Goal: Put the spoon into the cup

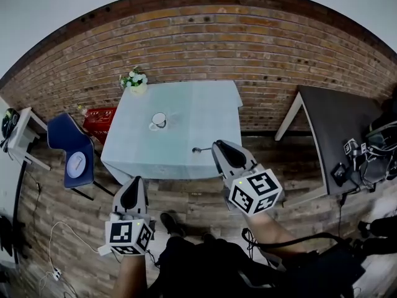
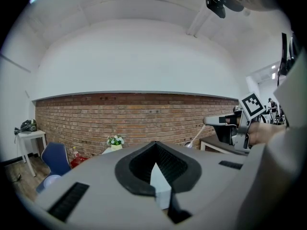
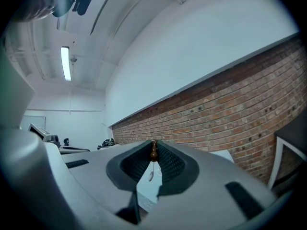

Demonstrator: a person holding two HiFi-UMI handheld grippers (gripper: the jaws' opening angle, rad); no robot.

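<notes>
Soft, even light is filling the room, and a ceiling lamp (image 3: 65, 63) is glaring white in the right gripper view. The table (image 1: 211, 110) is washing out pale, casting only a faint shadow under its near edge. Fisheye distortion is bending the brick wall (image 1: 248, 42) into an arc, and black vignette is eating every corner. Close to the lenses, the left gripper (image 2: 156, 143) and right gripper (image 3: 153, 142) are blurring; the spoon (image 3: 153, 153) is showing small and soft.

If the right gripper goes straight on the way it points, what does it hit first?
Probably nothing near: the right gripper, shut on the spoon, points level over the table, right of the cup. The brick wall looks first, though depth is unclear.
</notes>
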